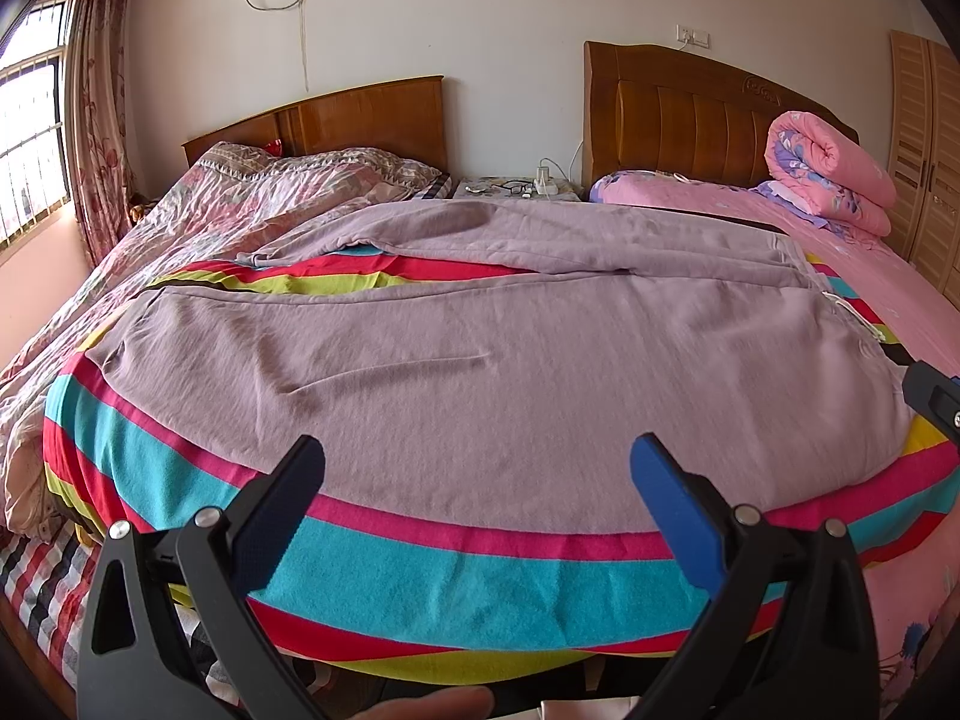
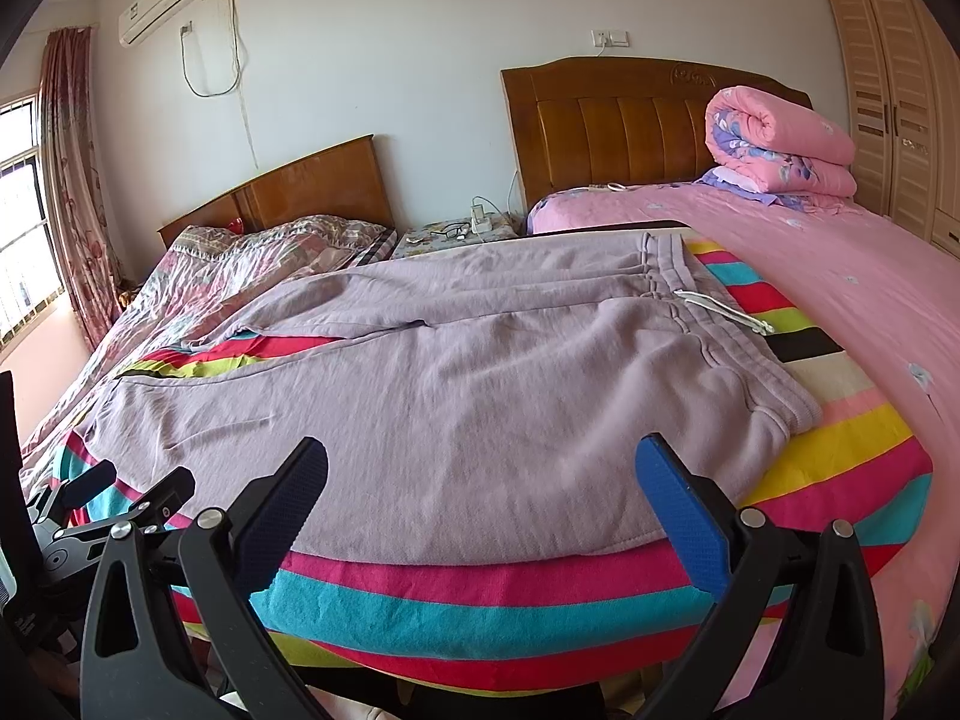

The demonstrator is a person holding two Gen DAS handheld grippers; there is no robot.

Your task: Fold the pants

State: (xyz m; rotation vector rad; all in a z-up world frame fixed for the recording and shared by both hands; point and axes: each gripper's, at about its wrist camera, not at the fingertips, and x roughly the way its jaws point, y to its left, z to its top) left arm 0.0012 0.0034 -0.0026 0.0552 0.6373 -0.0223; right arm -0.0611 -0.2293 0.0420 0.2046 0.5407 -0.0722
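Both the left gripper (image 1: pixel 477 456) and right gripper (image 2: pixel 480 456) are hovering wide apart and empty at the striped blanket's (image 1: pixel 420 576) near edge, where the lilac pants (image 2: pixel 450 396) are lying flat, risking pinching blanket along with fabric.

Each black plastic claw, left claw (image 1: pixel 477 456) and right claw (image 2: pixel 483 459), has triangular cut-out arms, silver screws behind textured blue pads (image 1: pixel 672 498), bare skin below
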